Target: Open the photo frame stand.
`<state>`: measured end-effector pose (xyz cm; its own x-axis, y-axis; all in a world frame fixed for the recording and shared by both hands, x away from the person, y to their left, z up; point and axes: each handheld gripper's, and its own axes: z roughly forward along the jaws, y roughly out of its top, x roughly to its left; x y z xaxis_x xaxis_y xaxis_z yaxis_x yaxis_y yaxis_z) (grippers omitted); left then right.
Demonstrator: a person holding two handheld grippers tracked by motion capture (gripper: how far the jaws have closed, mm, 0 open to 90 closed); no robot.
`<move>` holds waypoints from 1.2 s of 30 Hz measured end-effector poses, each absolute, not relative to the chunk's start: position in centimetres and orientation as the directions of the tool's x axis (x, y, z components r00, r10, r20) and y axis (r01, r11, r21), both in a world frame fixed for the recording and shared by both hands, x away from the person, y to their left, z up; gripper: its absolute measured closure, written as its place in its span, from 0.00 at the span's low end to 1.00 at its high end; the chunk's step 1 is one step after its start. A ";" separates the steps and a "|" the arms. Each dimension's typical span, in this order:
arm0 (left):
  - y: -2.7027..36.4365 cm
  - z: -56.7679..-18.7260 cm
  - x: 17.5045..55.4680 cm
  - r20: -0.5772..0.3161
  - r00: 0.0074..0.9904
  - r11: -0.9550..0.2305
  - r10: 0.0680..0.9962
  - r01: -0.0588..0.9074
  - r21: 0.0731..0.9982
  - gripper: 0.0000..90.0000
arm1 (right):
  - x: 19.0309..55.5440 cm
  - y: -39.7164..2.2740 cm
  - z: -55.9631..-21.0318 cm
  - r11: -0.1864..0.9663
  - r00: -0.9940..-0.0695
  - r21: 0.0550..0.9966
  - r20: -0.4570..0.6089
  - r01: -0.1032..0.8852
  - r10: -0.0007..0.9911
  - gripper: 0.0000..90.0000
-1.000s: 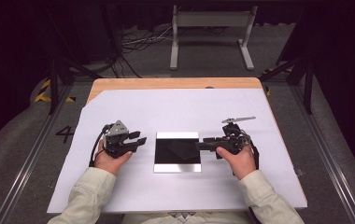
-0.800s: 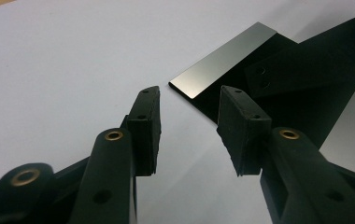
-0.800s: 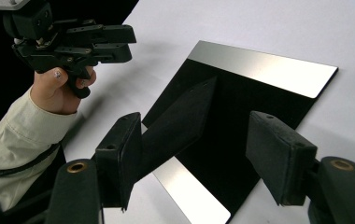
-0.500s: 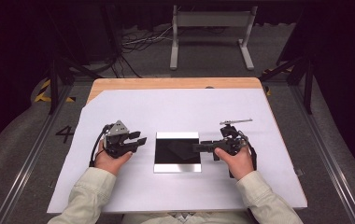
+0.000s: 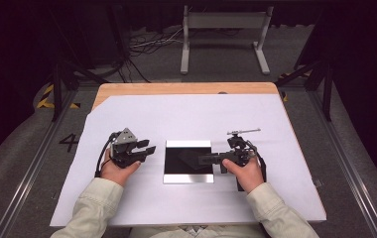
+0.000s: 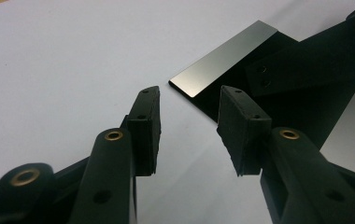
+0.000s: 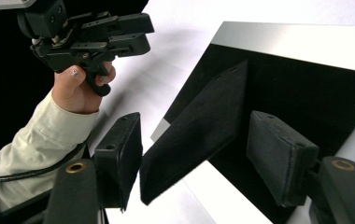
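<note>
Now the right tool (image 5: 200,158) has slid in from the right edge of the glossy black plate (image 5: 175,166) and reaches across its middle, whereas a second ago it hung beside that edge. The left tool (image 5: 149,147) has kept its place just off the plate's left edge. I judge the right hand is closing in for a grasp, with the left waiting to help.

In the right gripper view, a matte black slab (image 7: 199,130) stands tilted between the two pads. Its lower corner juts toward the camera and its far end lies over the plate (image 7: 306,84). The jaws stand apart on either side of it: the right pad is well clear and the left pad just beside its edge, so nothing is gripped yet.

In the left gripper view, that tool (image 6: 189,112) is spread wide and empty, and the near corner of the plate (image 6: 227,58) lies just beyond its tips.

The plate rests flat on the white sheet (image 5: 176,114) covering the bench, between the two hands.
</note>
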<state>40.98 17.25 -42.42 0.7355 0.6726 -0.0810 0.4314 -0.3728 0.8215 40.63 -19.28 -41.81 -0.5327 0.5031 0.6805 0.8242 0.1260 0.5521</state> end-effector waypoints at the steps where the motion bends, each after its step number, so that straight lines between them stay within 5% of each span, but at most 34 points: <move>1: 17.2 -42.4 41.0 -0.081 0.736 -0.373 0.673 0.431 0.822 0.66 | 40.6 -19.2 -41.9 0.127 -0.531 0.548 0.684 0.826 0.501 0.42; 14: 17.2 -42.4 41.0 -0.079 0.738 -0.375 0.671 0.429 0.822 0.66 | 41.0 -18.5 -42.1 0.172 -0.524 0.506 0.718 0.845 0.459 0.59; 36: 17.2 -42.4 40.9 -0.076 0.736 -0.369 0.673 0.423 0.828 0.66 | 40.9 -18.7 -42.1 0.174 -0.495 0.471 0.741 0.865 0.453 0.67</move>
